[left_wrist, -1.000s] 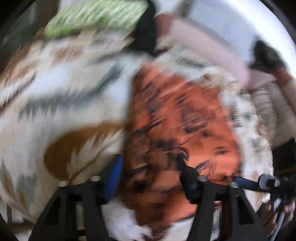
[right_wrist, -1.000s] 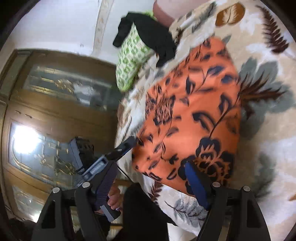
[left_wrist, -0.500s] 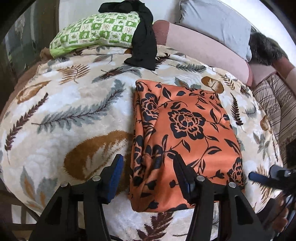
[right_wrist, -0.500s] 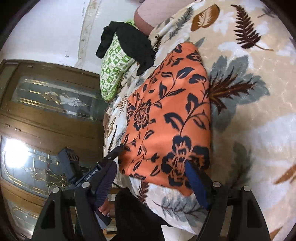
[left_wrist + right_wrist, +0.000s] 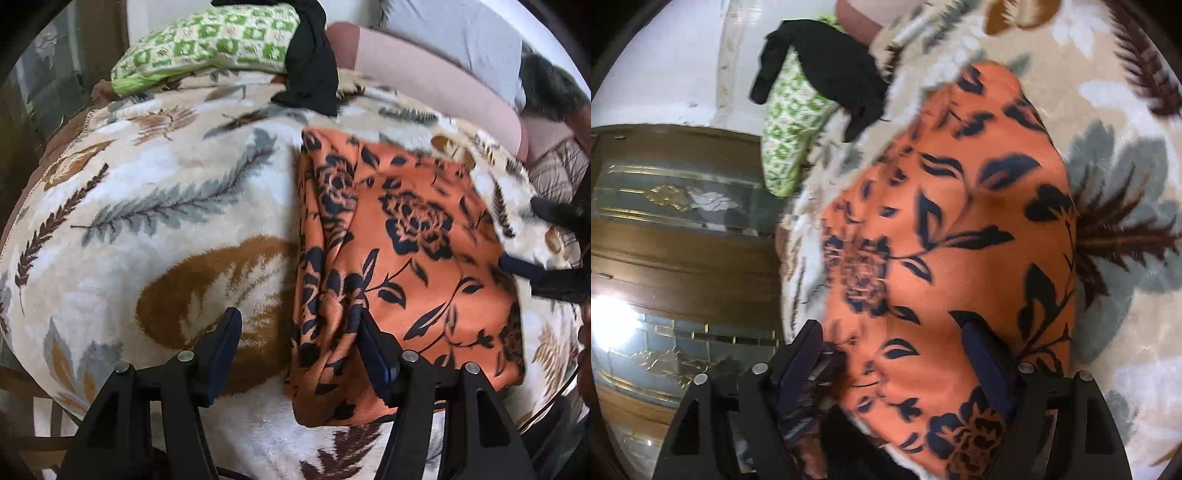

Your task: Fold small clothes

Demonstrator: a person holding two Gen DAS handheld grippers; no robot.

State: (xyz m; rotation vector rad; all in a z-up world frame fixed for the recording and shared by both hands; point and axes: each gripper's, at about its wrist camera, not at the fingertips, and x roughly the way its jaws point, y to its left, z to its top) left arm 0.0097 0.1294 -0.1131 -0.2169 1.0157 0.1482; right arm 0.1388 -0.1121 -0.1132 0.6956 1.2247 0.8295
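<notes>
The folded orange floral garment (image 5: 406, 258) lies flat on the bed's leaf-print blanket (image 5: 155, 221); left tongs (image 5: 299, 350), just widening, straddle its near-left edge ungripped; right tongs (image 5: 894, 354) gape over it.

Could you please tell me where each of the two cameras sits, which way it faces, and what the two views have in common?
Left wrist: sits on the left hand-held gripper, looking steeply down over the orange floral cloth on the leaf-print blanket; its jaws have just been opening, nothing gripped; the right hand-held gripper pokes in at the right edge.
Right wrist: sits on the right hand-held gripper, tilted, facing along the cloth towards a wooden door; jaws open.
Shared: the cloth, blanket, green pillow and black garment.
</notes>
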